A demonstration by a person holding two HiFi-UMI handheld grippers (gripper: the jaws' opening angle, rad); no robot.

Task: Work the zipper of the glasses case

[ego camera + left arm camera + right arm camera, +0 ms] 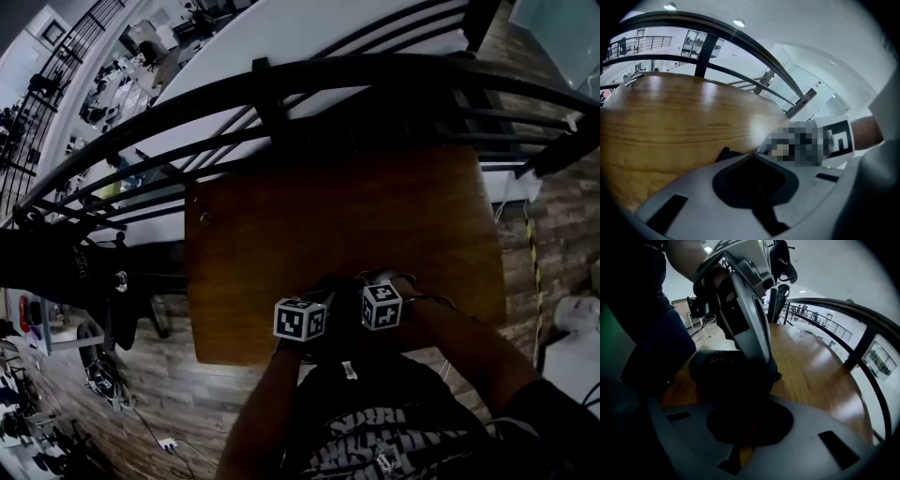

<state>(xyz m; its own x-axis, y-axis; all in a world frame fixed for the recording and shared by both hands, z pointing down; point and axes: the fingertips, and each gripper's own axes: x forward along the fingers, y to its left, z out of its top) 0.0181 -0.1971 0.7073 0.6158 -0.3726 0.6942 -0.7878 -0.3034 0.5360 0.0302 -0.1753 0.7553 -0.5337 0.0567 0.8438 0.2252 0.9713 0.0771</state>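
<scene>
**Zipper step in hand, both pairs of jaws closed at the glasses case (723,373)**
The case lies on the table (820,376), just ahead of the right gripper (745,401); the left gripper (758,357) is set down on its top. A pinched pull tab cannot be made out; it probably has to be secured before being drawn along the seam.

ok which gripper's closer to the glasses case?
Left. The left gripper has its tips down on the glasses case; the right gripper sits shut just behind it, contact unclear.
</scene>
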